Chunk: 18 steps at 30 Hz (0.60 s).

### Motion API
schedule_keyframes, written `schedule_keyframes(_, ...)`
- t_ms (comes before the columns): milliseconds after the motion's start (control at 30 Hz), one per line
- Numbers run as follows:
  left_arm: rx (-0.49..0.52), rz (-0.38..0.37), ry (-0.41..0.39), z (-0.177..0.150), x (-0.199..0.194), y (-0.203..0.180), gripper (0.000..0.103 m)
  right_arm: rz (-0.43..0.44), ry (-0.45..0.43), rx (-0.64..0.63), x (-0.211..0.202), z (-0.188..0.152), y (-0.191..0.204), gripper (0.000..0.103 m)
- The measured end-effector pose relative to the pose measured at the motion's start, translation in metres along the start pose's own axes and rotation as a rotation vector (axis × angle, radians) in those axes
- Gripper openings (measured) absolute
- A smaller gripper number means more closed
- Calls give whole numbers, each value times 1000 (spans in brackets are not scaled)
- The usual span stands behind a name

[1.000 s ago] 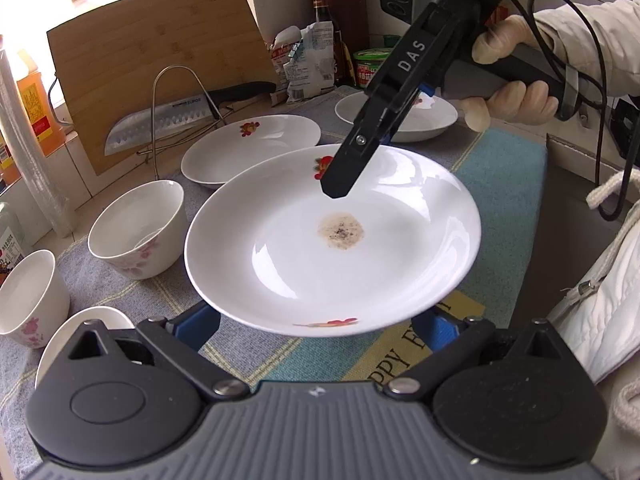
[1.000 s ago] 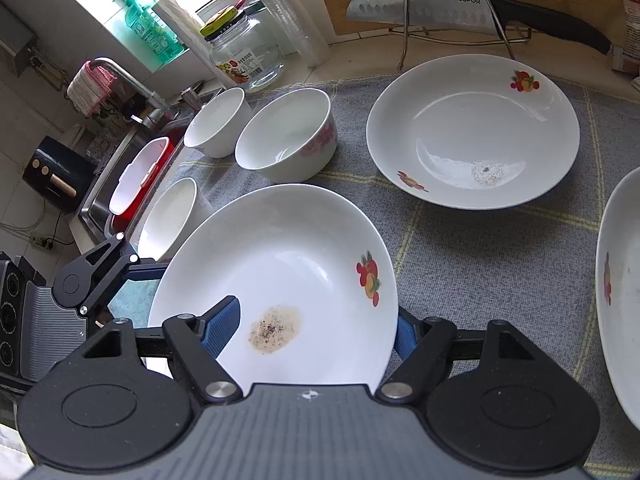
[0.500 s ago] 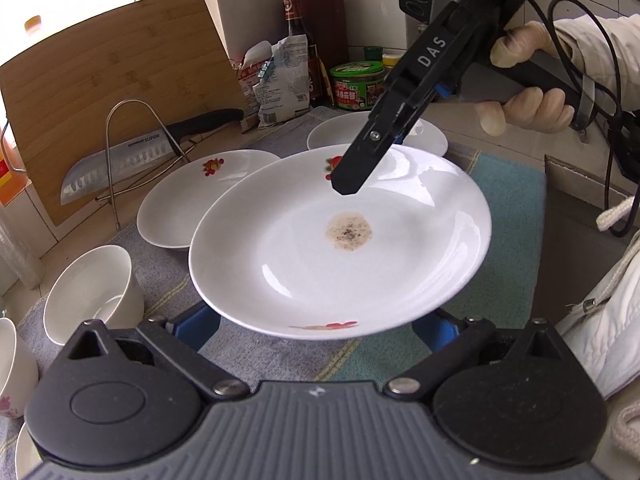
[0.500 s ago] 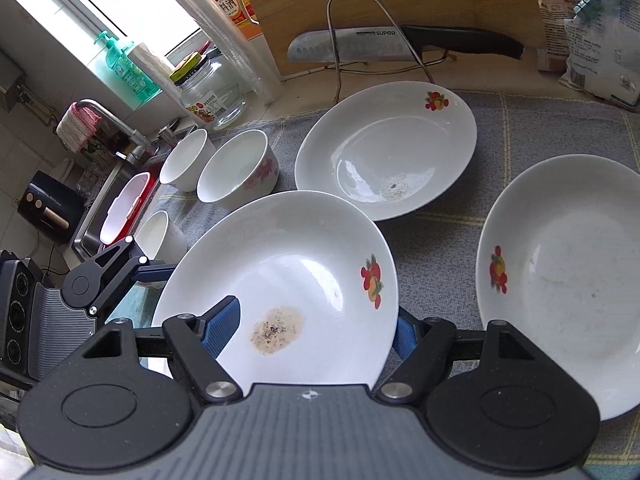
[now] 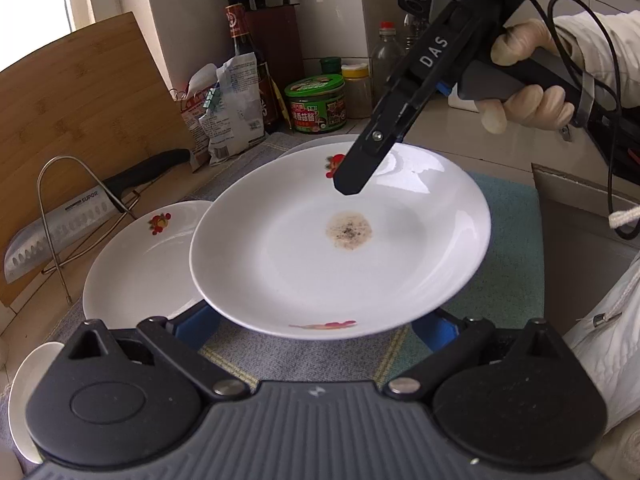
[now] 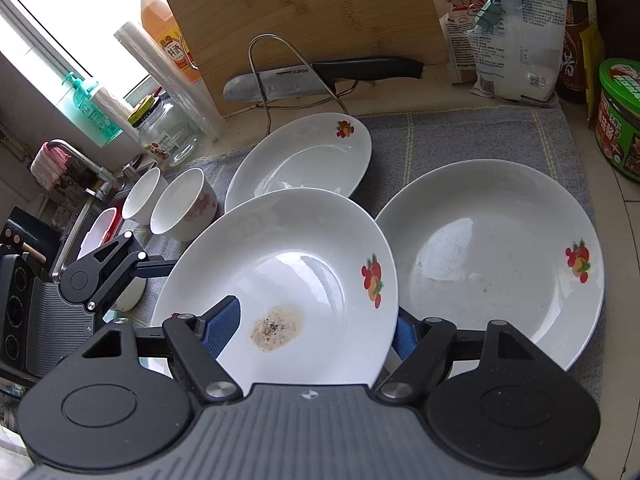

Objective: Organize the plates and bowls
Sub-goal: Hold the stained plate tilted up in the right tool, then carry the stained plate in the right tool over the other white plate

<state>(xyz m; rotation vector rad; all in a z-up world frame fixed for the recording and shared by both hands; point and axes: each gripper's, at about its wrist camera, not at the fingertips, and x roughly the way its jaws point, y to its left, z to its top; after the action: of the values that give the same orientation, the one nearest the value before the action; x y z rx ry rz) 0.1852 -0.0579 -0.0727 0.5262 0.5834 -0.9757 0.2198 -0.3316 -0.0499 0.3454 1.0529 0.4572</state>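
Carried plate (image 5: pixel 340 248): white, shallow, fruit print on the rim, brown speckled residue patch (image 5: pixel 349 230) at its centre. It is held off the counter, above the grey cloth (image 6: pixel 472 136), slightly tilted, overlapping in view the two plates that lie on the cloth.

Right gripper (image 6: pixel 316 330): jaws part-way closed and clamped on the plate's rim. One blue pad (image 6: pixel 222 324) lies on the plate's upper face beside the residue; the other pad sits under the rim on the far side. In the left wrist view one black finger of this gripper lies over the far rim, next to the fruit print, with a gloved hand (image 5: pixel 528 80) on the handle.

Left gripper (image 5: pixel 316 324): its two blue pads sit at either side of the plate's near edge, largely hidden beneath it. Cannot tell whether they press on the plate or merely stand below it.

Resting plates: left plate (image 6: pixel 300 160) and right plate (image 6: pixel 492 248), both flat on the cloth, each with the same fruit print. The right plate shows faint smears.

Two bowls (image 6: pixel 184 204) stand side by side at the cloth's left end, near the sink.

Behind: knife (image 6: pixel 320 78) on a wire rack, against a wooden cutting board (image 6: pixel 312 12); green-lidded tub (image 5: pixel 316 104) at the back.
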Motion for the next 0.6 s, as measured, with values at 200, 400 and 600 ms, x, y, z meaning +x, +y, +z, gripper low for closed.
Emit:
schedule_keyframes(200, 35, -32, 0, 14, 21, 1, 101, -30, -23, 28, -10, 0, -20, 82)
schedule_keyframes(400, 56, -65, -1, 24, 42, 1, 101, -58, -38, 59, -18, -1, -38, 82)
schedule_keyframes(600, 72, -105, 12, 34, 63, -3, 101, -91, -44, 84, -25, -4, -56, 82)
